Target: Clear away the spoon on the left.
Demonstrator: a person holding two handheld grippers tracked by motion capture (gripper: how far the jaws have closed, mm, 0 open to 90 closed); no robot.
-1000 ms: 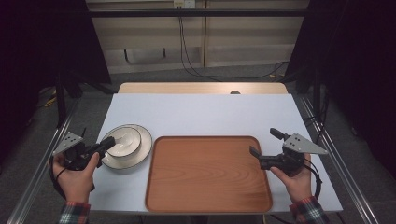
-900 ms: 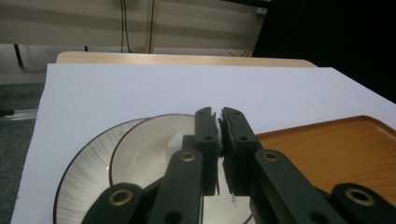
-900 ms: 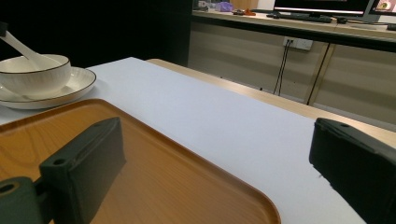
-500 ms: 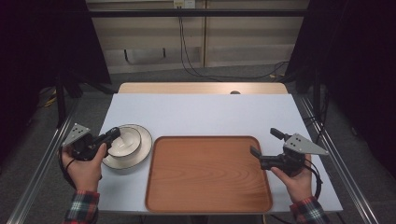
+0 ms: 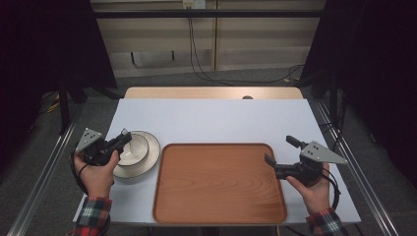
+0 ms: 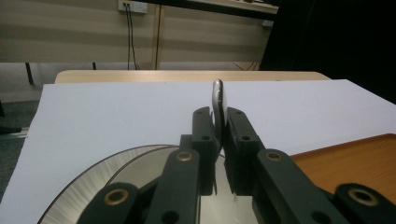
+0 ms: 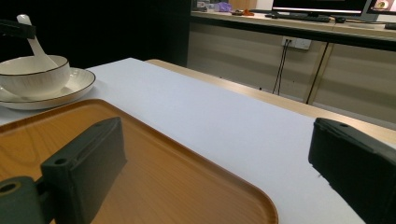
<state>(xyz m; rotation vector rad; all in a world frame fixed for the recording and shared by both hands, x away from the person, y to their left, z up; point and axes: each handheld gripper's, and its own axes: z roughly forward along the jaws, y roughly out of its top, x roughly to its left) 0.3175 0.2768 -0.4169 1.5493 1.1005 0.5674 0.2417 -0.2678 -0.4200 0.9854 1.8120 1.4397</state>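
A white bowl (image 5: pixel 134 150) sits on a white plate (image 5: pixel 150 153) at the table's left, beside a wooden tray (image 5: pixel 216 183). My left gripper (image 5: pixel 123 138) hangs over the bowl, shut on the handle of a white spoon (image 6: pixel 218 99) that rises edge-on between the pads (image 6: pixel 204 128). In the right gripper view the spoon (image 7: pixel 33 43) slants down into the bowl (image 7: pixel 32 75) on its plate (image 7: pixel 80 83). My right gripper (image 5: pixel 278 149) stands open at the tray's right edge, nothing between its jaws, which straddle the tray's corner (image 7: pixel 187 186).
The white tabletop (image 5: pixel 221 120) stretches bare behind the tray, with a wooden strip (image 5: pixel 211 92) along its far edge. Metal rails (image 5: pixel 44 172) run along both sides of the table. Cables (image 5: pixel 196 54) hang on the back wall.
My left hand has carried the spoon a little right and farther over the bowl. The right hand has kept still.
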